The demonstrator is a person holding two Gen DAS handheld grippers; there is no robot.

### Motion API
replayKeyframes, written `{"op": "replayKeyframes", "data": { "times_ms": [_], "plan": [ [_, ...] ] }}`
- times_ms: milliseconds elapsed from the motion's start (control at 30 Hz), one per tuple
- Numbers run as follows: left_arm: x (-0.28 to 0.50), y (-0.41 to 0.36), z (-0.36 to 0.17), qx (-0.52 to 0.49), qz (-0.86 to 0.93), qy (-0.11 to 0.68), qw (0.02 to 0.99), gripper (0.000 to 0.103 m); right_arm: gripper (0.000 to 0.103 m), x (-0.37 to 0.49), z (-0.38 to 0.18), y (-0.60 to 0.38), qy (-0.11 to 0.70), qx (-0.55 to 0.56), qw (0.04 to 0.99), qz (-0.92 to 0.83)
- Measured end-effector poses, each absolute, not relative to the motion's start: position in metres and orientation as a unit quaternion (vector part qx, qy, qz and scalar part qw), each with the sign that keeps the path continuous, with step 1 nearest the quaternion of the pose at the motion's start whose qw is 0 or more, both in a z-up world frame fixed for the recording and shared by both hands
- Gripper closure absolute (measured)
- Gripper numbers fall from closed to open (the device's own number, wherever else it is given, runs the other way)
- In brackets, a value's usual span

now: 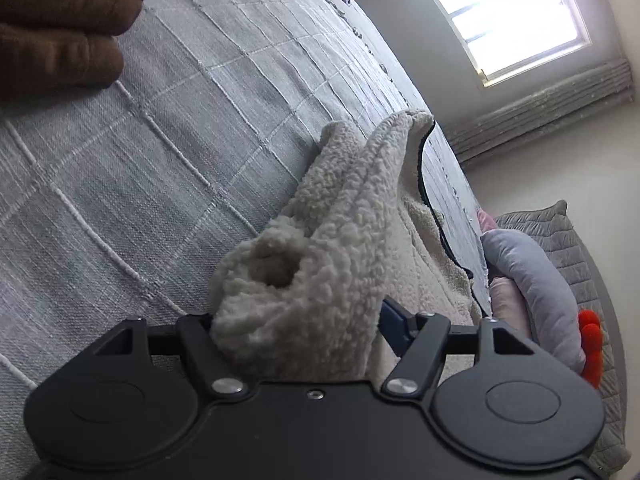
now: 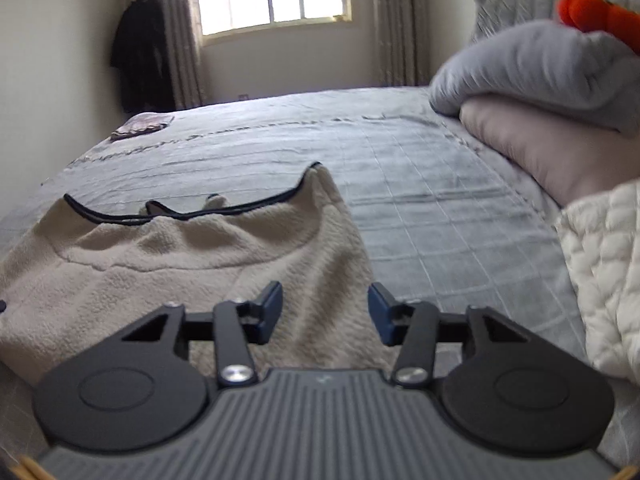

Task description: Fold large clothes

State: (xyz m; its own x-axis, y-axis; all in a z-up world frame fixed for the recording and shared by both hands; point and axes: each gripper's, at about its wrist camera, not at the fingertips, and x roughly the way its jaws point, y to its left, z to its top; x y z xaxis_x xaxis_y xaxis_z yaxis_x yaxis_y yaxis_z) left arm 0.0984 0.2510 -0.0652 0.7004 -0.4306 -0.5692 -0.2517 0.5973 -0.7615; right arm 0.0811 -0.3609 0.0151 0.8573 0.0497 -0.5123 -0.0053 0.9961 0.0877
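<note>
A cream fleece garment (image 2: pixel 192 256) with black trim lies spread on the grey checked bedspread (image 2: pixel 432 200). In the left wrist view my left gripper (image 1: pixel 296 320) is shut on a bunched fold of this fleece garment (image 1: pixel 352 216), lifted off the bedspread (image 1: pixel 160 128); the fleece hides its left finger. In the right wrist view my right gripper (image 2: pixel 324 312) is open and empty, its blue-padded fingers (image 2: pixel 272 304) hovering just above the garment's right edge.
A brown quilted garment (image 1: pixel 60 20) lies at the left view's top corner. Grey and pink pillows (image 2: pixel 540 80) with an orange-trimmed toy (image 2: pixel 592 12) sit at the bed head. A white quilted garment (image 2: pixel 600 272) lies at right. A small folded item (image 2: pixel 142 126) sits at the bed's far corner.
</note>
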Motion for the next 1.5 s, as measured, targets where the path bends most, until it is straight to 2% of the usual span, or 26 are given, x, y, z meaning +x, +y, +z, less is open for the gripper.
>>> {"op": "replayKeyframes", "data": {
  "times_ms": [33,100,167,200,267,367,400,700,800,933,1100,1200,1300,1367,1433,1500],
  "plan": [
    [0.099,0.253,-0.066,-0.448,-0.052,0.379,0.808,0.038,0.071,0.091,0.012,-0.356,0.262,0.032,0.964,0.023],
    [0.1,0.254,-0.066,-0.446,-0.051,0.374,0.812,0.047,0.075,0.104,0.0,-0.347,0.258,0.023,0.965,0.037],
    [0.097,0.253,-0.065,-0.442,-0.05,0.371,0.815,0.057,0.081,0.122,-0.022,-0.351,0.294,0.027,0.955,0.03],
    [0.097,0.252,-0.064,-0.439,-0.049,0.37,0.818,0.058,0.082,0.132,-0.037,-0.353,0.33,0.023,0.944,-0.001],
    [0.094,0.249,-0.059,-0.432,-0.045,0.363,0.825,0.062,0.082,0.137,-0.049,-0.366,0.338,0.073,0.938,-0.005],
    [0.088,0.238,-0.046,-0.402,-0.041,0.343,0.848,0.066,0.081,0.134,-0.031,-0.359,0.346,0.08,0.934,-0.026],
    [0.086,0.234,-0.04,-0.393,-0.042,0.333,0.856,0.066,0.078,0.13,-0.024,-0.353,0.346,0.073,0.935,-0.025],
    [0.067,0.197,0.01,-0.325,-0.044,0.247,0.912,0.069,0.077,0.102,0.017,-0.254,0.318,0.064,0.929,0.178],
    [0.061,0.187,0.022,-0.309,-0.05,0.227,0.922,0.07,0.077,0.118,0.01,-0.216,0.344,0.052,0.908,0.233],
    [0.059,0.164,0.046,-0.291,-0.093,0.208,0.929,0.071,0.078,0.153,-0.029,-0.189,0.413,0.034,0.885,0.214],
    [0.064,0.095,0.084,-0.225,-0.175,0.177,0.942,0.071,0.078,0.159,-0.036,-0.187,0.411,0.034,0.883,0.226],
    [0.068,0.05,0.096,-0.178,-0.216,0.174,0.944,0.071,0.078,0.164,-0.034,-0.214,0.414,0.104,0.869,0.252],
    [0.07,0.011,0.095,-0.147,-0.247,0.183,0.94,0.071,0.059,0.164,-0.025,-0.261,0.415,0.203,0.844,0.272],
    [0.073,-0.012,0.088,-0.13,-0.264,0.196,0.935,0.071,0.04,0.157,-0.016,-0.292,0.392,0.227,0.853,0.258],
    [0.074,-0.034,0.075,-0.114,-0.278,0.213,0.93,0.071,0.029,0.15,-0.008,-0.333,0.368,0.262,0.861,0.234],
    [0.071,-0.055,0.061,-0.094,-0.292,0.234,0.923,0.071,0.026,0.144,-0.006,-0.379,0.348,0.313,0.859,0.208]
  ]
}}
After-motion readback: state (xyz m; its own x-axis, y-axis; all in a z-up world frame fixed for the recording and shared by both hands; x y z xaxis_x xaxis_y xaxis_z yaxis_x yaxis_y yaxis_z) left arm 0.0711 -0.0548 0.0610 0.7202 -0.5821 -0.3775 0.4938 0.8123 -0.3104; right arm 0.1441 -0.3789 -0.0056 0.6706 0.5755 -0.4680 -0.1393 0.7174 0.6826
